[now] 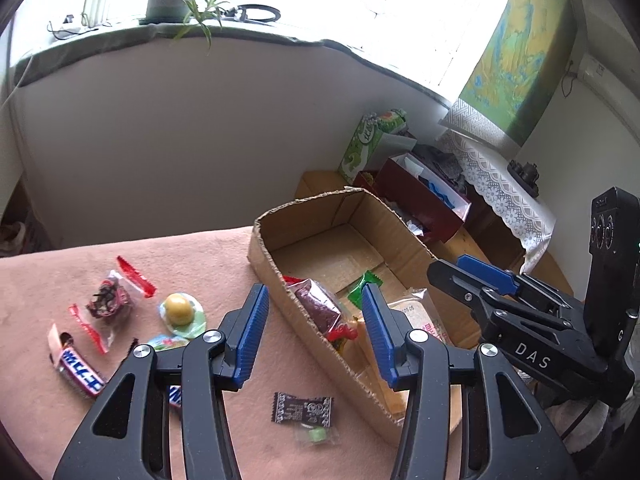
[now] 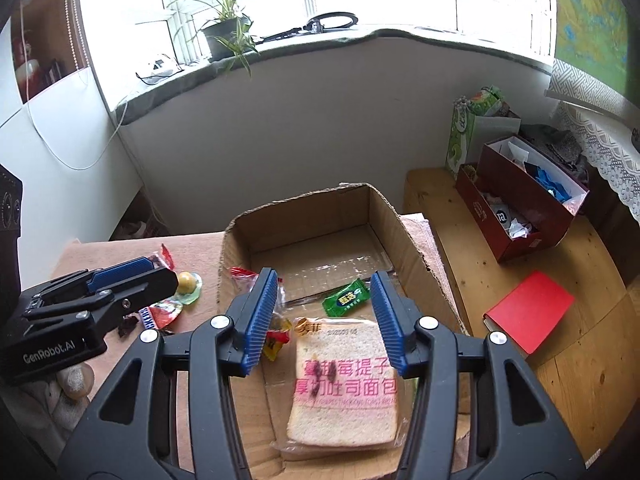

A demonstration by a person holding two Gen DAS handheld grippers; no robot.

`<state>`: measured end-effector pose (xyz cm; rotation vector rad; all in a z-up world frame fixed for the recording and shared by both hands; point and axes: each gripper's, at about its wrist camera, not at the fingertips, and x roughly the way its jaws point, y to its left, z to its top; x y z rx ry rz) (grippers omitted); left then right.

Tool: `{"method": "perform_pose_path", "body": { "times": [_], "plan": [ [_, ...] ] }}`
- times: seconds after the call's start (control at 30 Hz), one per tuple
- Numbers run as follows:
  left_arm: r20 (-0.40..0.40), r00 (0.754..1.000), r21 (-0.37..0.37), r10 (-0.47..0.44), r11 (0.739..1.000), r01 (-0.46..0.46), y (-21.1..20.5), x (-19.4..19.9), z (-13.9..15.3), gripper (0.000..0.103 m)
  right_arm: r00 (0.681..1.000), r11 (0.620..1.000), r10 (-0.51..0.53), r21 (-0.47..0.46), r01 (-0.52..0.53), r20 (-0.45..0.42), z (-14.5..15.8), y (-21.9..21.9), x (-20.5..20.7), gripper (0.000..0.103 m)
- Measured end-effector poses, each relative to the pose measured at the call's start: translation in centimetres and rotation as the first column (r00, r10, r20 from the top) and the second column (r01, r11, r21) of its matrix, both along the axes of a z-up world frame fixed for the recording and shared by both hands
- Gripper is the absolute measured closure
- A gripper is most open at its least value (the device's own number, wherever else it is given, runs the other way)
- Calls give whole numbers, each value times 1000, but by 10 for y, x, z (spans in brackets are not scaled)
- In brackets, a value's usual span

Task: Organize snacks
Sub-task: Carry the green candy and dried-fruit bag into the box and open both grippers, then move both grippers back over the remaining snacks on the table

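Note:
An open cardboard box (image 2: 304,208) (image 1: 264,264) stands on the pink cloth. Inside lie a wrapped toast slice (image 2: 344,384), a green packet (image 2: 346,296) and a dark red snack bag (image 1: 320,308). My right gripper (image 2: 324,316) is open and empty above the toast. My left gripper (image 1: 316,328) is open and empty over the box's left wall. On the cloth lie a black candy (image 1: 302,410), a yellow jelly cup (image 1: 180,310), a Snickers bar (image 1: 78,368) and a red-ended plum snack (image 1: 110,300).
A wooden bench (image 2: 560,360) at the right holds a red book (image 2: 528,310), a dark red box (image 2: 520,208) and a green carton (image 2: 464,132). A potted plant (image 2: 226,32) stands on the windowsill. The pink cloth's far edge (image 1: 120,242) drops off.

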<state>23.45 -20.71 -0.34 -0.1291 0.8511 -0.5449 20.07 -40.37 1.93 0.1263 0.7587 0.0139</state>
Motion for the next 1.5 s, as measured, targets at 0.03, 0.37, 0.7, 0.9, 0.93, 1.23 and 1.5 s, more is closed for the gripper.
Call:
{"method": "perform_pose_path", "body": {
  "times": [0.03, 0.37, 0.7, 0.9, 0.93, 1.23, 1.5],
  "plan": [
    [2, 1000, -6, 6, 1000, -6, 7, -3, 2, 56, 1000, 1000, 6, 3, -6, 7, 3, 3, -4, 52],
    [18, 992, -29, 121, 992, -121, 87, -25, 11, 56, 991, 992, 125, 16, -126, 55, 17, 59, -47, 52],
    [-33, 953, -9, 300, 954, -301, 182, -30, -9, 56, 960, 959, 279, 42, -279, 8, -5, 129, -41, 48],
    [-77, 926, -3, 369, 929, -371, 219, -24, -26, 56, 937, 937, 347, 54, -345, -42, -29, 164, -25, 48],
    [-84, 926, -4, 369, 929, -371, 221, -23, -30, 56, 932, 933, 357, 54, -355, -52, -33, 169, -22, 48],
    [-172, 936, -22, 306, 949, -314, 201, -16, -66, 56, 896, 905, 422, 15, -424, -137, -67, 196, 5, 55],
    [-215, 934, -14, 284, 956, -294, 182, -4, -82, 56, 890, 903, 423, 2, -429, -172, -84, 201, 27, 55]
  ]
}}
